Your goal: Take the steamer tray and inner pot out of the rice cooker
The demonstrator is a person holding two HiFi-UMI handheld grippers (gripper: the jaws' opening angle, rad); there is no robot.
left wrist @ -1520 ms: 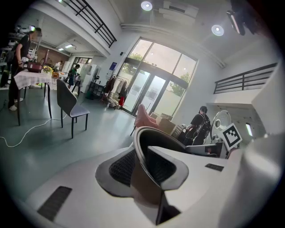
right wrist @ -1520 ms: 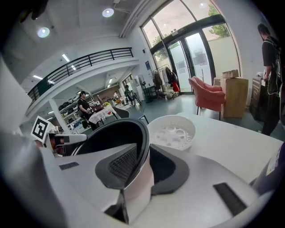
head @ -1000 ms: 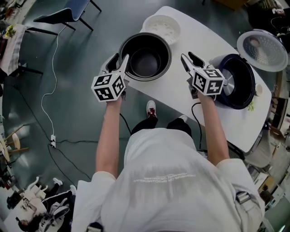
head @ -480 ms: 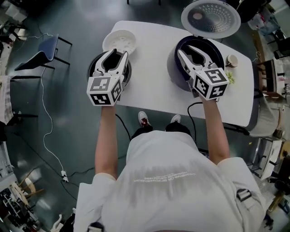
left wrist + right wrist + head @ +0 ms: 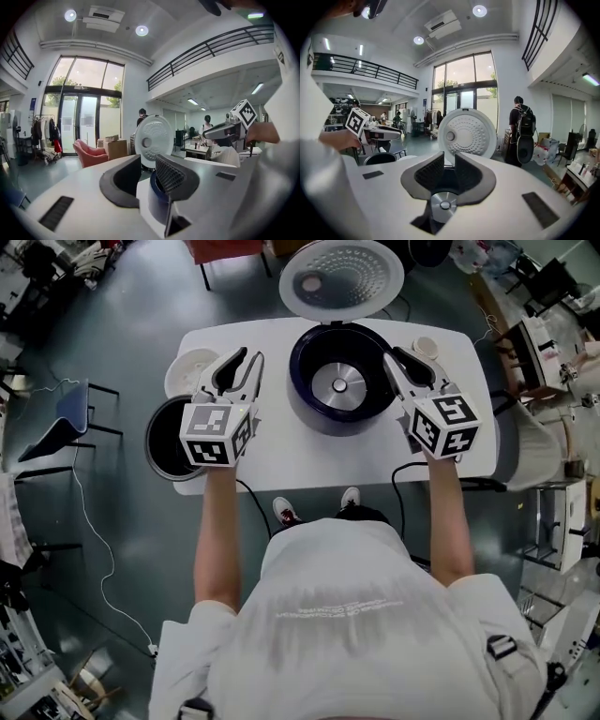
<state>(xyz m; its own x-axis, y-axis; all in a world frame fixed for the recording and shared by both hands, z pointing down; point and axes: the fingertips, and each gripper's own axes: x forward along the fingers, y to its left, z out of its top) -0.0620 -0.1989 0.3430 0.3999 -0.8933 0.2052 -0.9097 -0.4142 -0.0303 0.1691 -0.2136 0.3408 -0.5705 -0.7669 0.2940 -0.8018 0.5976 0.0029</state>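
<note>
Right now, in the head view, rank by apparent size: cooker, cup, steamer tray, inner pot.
1. cooker
2. inner pot
3. steamer tray
4. cup
Pot and tray are partly covered, yet the order looks clear.

Navy rice cooker (image 5: 302, 395), white table (image 5: 281, 451), black inner pot (image 5: 161, 439)

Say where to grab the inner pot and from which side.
Pinch the inner pot by its thin rim, one jaw inside, one outside, coming from above at its left edge. It stands mouth-up with no handles visible, and the steamer tray sits close behind.
</note>
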